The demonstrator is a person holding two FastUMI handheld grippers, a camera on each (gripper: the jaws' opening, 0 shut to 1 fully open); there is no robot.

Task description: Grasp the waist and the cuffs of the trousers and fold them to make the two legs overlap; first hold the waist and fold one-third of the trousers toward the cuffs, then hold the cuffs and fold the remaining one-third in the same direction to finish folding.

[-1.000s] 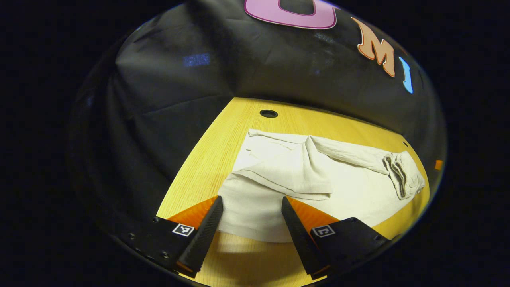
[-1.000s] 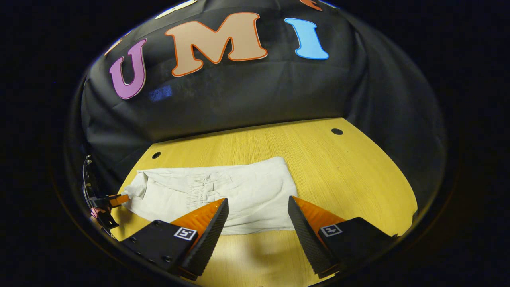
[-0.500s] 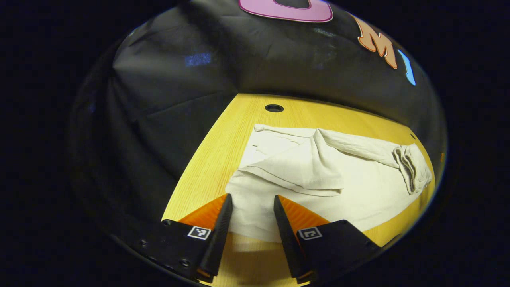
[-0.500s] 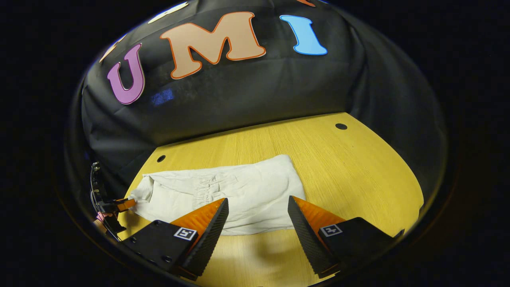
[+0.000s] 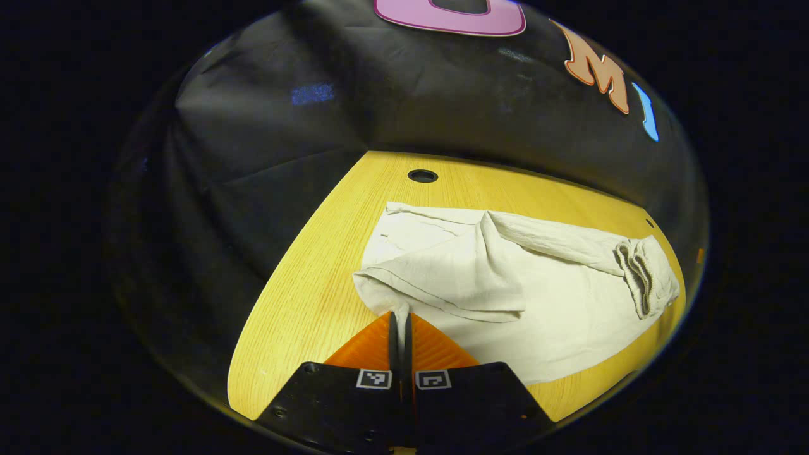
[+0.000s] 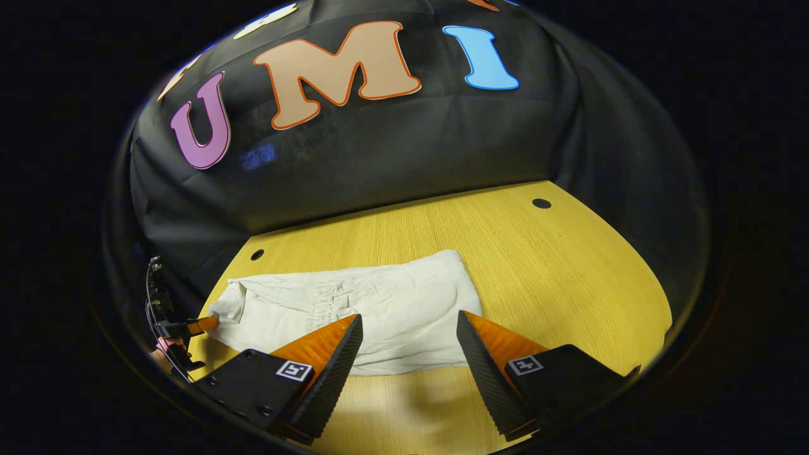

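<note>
Presently our left gripper [image 5: 399, 322] pinched the trousers [image 5: 505, 284] edge on the counter [image 5: 303, 297]; our right gripper [image 6: 409, 344] hovered, fingers spread.

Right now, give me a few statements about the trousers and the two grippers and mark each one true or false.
1. The left gripper is closed on the near edge of the trousers. True.
2. The right gripper is clamped on the cloth. False: its fingers stand wide apart above the trousers' near edge.
3. The trousers lie on a yellow wooden table. True.
4. The trousers are dark blue. False: they are off-white.
5. The table has round holes near its far edge. True.
6. The trousers hang over the table's edge. False: they lie wholly on the tabletop.
</note>
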